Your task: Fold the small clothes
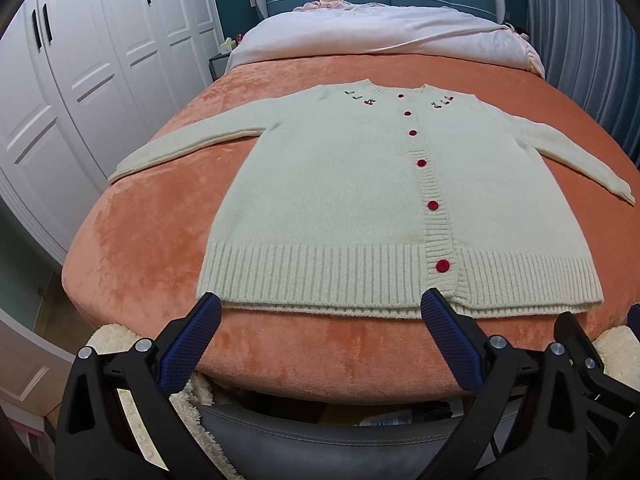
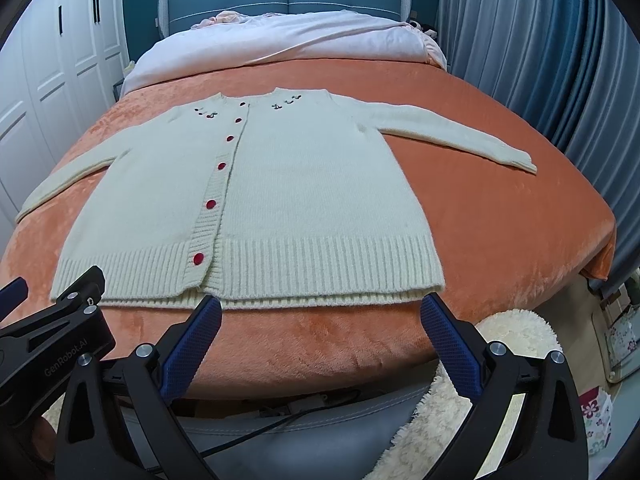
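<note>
Cardigan (image 1: 340,184) flat, beyond left hand-held gripper (image 1: 320,304)

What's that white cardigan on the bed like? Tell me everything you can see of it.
The cardigan is a small cream knit that looks soft and fuzzy, with ribbed hem, cuffs and button band. Six red buttons run down the front, all fastened, and small cherry embroidery sits either side of the neckline. It lies flat and face up on the orange blanket, both sleeves spread outward, hem toward the cameras. Nothing else touches it: the left gripper and right gripper sit open just short of the hem.
</note>
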{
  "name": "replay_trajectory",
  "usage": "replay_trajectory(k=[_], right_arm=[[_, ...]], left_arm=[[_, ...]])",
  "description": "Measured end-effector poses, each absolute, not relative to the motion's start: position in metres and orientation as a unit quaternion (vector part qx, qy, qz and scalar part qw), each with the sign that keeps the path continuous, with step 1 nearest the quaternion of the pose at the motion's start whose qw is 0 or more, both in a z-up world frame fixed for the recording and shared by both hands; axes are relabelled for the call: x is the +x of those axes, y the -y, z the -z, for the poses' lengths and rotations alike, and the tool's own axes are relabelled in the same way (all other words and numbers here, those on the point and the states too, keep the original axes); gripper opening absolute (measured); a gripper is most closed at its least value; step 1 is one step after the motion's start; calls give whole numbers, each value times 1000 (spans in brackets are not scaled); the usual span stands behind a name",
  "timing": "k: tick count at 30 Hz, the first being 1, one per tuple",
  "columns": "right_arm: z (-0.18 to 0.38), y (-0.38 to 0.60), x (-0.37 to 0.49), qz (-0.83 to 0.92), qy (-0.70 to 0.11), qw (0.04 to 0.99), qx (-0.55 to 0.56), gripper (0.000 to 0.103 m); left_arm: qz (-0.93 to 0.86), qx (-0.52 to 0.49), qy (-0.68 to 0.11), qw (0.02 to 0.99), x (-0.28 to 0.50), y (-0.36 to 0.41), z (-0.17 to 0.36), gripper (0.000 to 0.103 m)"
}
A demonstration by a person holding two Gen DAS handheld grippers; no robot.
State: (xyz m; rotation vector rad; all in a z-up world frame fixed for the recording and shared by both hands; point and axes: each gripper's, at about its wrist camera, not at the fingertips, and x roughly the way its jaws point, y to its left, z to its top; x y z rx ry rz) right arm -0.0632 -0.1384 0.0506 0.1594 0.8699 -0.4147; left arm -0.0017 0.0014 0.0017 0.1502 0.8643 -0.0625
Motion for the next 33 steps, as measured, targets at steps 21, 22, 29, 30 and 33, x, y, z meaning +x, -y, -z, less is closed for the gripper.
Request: replay_trajectory(k=[21,22,29,30,33], right_arm=[[-49,138,-61,199,-420,882,78,98],[-49,138,-61,199,-421,882,79,98],[-49,138,-61,199,-421,881,80,98],[-49,138,-60,199,-421,881,80,98],[-48,137,-60,200,-421,881,80,98]], left_arm=[[27,71,-421,904,-1,-4,1,97],[27,71,-421,904,-1,-4,1,97],[27,70,-422,904,-1,-4,2,97],[27,70,-422,904,-1,-4,2,97],[27,70,-422,904,-1,-4,3,97]])
